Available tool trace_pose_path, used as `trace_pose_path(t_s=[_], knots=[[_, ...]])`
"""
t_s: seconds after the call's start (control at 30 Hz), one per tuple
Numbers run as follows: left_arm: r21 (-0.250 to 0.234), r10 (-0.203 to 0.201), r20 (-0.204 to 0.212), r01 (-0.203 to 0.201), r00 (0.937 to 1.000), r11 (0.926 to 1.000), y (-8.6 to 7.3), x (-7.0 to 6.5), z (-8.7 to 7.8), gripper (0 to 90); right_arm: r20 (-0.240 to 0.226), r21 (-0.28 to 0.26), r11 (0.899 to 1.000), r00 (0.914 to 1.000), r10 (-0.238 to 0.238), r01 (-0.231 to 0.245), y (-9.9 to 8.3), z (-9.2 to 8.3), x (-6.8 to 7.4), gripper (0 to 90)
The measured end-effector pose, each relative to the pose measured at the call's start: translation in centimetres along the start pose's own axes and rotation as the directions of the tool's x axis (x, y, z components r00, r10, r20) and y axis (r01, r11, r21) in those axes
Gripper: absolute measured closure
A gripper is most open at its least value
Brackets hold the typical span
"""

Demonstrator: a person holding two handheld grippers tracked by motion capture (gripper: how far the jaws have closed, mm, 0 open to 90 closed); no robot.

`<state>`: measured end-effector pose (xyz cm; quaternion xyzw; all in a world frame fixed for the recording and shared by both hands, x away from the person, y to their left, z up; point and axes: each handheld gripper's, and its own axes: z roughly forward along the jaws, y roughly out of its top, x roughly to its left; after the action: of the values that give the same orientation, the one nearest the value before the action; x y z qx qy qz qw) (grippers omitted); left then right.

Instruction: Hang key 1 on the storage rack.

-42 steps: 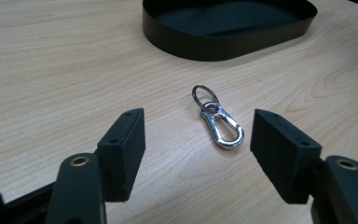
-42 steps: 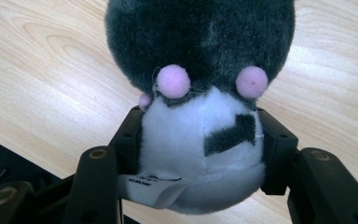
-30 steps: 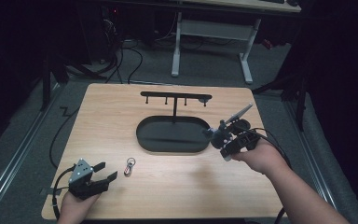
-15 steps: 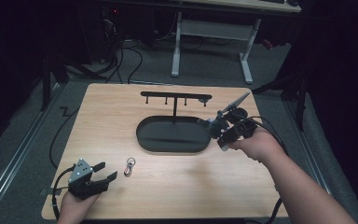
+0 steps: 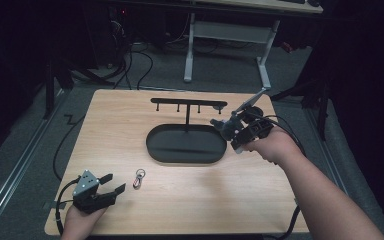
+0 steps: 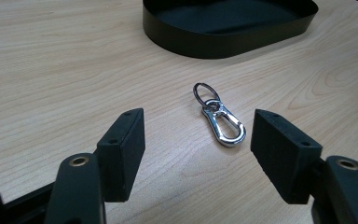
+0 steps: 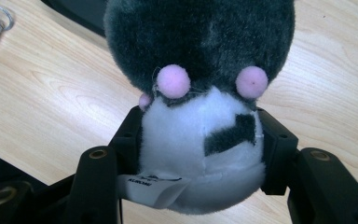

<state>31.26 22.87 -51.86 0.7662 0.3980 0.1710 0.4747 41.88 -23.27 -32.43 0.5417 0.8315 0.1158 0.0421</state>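
Your right gripper (image 7: 200, 140) clamps the plush toy (image 7: 200, 93); carry it level above the black tray's (image 5: 152, 145) right end. Left gripper (image 6: 198, 149) sits wide beside the snap hook (image 6: 221, 122).

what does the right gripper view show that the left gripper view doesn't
Right gripper view alone: a grey and white plush toy with pink dots, clamped between the right gripper jaws, a label hanging under it. Left gripper view alone: the left gripper open, jaws apart on either side of nothing. Both share the silver key clip lying on the wooden table and the black tray.
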Motion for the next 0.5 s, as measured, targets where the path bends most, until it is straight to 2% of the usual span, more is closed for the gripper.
trace_pose_path(t_s=[0.5], knots=[[0.0,-0.001,0.002,0.001,1.0,1.0,0.0,0.1,-0.1,36.0,0.006,-0.021,1.0,0.9999,0.009,-0.009,1.3,-0.8,-0.1,46.8]])
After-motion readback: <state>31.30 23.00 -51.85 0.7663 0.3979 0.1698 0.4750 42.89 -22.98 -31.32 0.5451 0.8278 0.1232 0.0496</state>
